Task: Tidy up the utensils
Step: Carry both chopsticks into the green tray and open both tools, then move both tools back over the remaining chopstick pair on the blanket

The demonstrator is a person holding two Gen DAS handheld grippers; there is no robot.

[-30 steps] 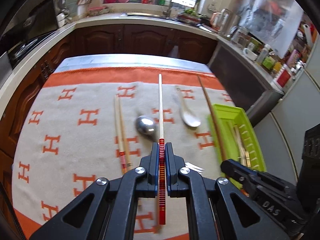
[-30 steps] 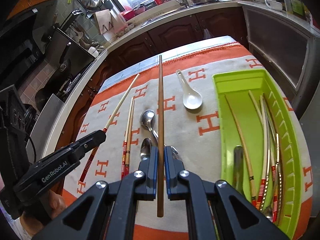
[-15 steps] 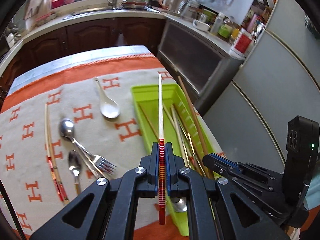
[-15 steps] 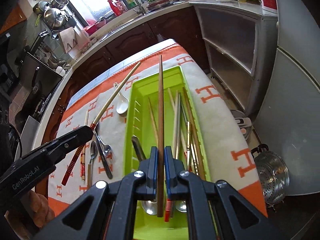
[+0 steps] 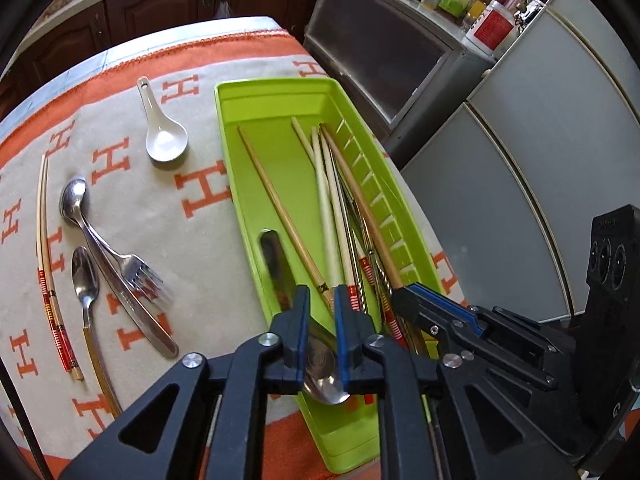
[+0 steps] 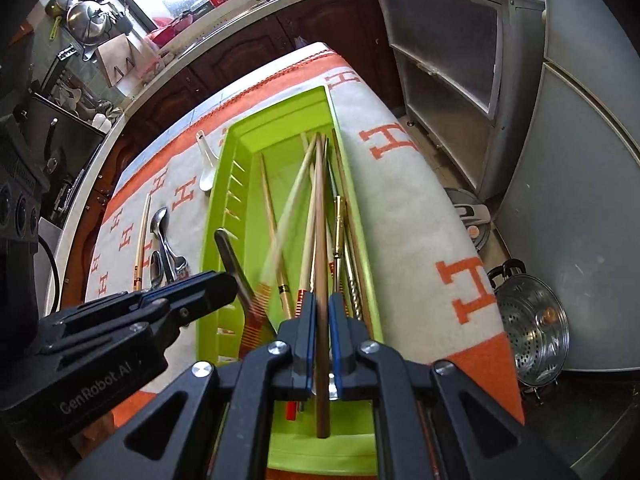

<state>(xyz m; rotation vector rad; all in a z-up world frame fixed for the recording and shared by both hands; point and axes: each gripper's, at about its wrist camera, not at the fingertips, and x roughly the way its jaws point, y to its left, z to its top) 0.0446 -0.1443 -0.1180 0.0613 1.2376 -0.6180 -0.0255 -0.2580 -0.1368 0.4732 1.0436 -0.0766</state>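
Now, operator, your view along the fingers reads so:
Left gripper point(image 5: 322, 322): your jaws are opening; the pads no longer press on anything.
White chopstick point(image 5: 329, 236): blurred, loose just ahead of your left fingers, long axis running straight away from them, red-banded end nearest the fingertips, over the green tray point(image 5: 276, 92).
Right gripper point(image 6: 322, 324): your fingers are clamped on the brown chopstick point(image 6: 320, 216).
Brown chopstick: long axis along your right fingers, tip pointing away down the tray, butt end sticking back behind the pads.
Tray: directly below both pairs of fingers, already holding several chopsticks lengthwise.
Left of the left fingers: a fork point(image 5: 138, 274) on the cloth point(image 5: 168, 216).
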